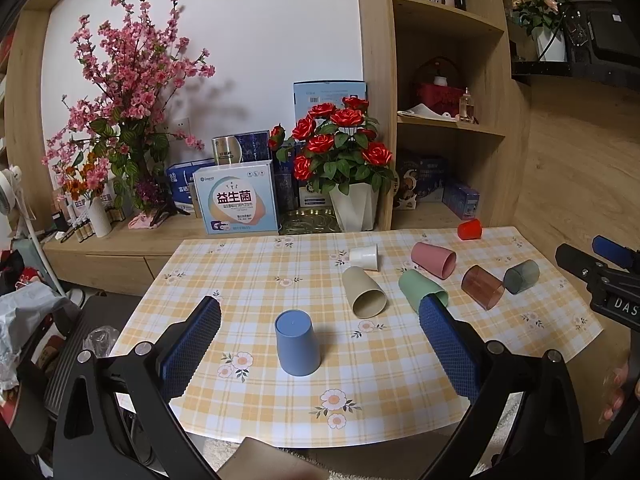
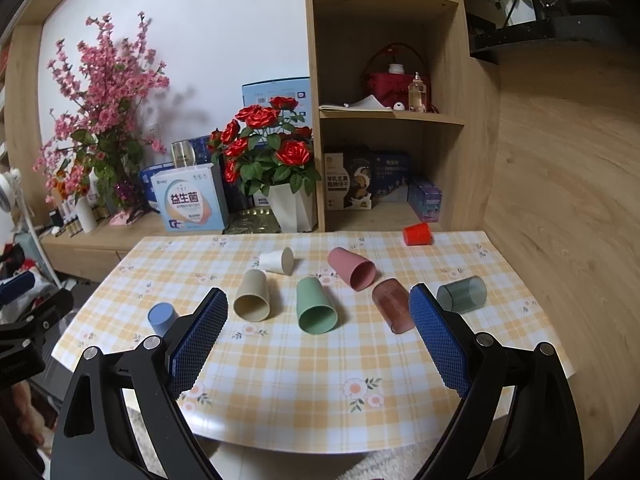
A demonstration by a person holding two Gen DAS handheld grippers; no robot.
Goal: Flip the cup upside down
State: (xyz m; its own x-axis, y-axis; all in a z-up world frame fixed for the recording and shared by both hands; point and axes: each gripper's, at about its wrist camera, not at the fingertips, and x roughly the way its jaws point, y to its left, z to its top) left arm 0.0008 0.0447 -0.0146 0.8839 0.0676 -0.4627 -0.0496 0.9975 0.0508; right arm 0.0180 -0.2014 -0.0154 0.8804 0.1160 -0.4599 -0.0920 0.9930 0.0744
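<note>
One blue plastic cup point(image 1: 297, 347) stands upside down on the checked tablecloth point(image 1: 256, 280); six cups lie sideways, a red one point(image 2: 417, 234) apart. Left gripper point(image 1: 320, 344) and right gripper point(image 2: 318, 336) both gape, empty.

**Open near edge, crowded middle**

Bare tablecloth point(image 2: 304, 392) spans the near side. Farther back, the beige cup point(image 2: 253, 296), green cup point(image 2: 316, 306) and brown tumbler point(image 2: 392, 306) lie close together (narrow gaps between), blocking passage toward the shelf point(image 2: 384, 116).
</note>
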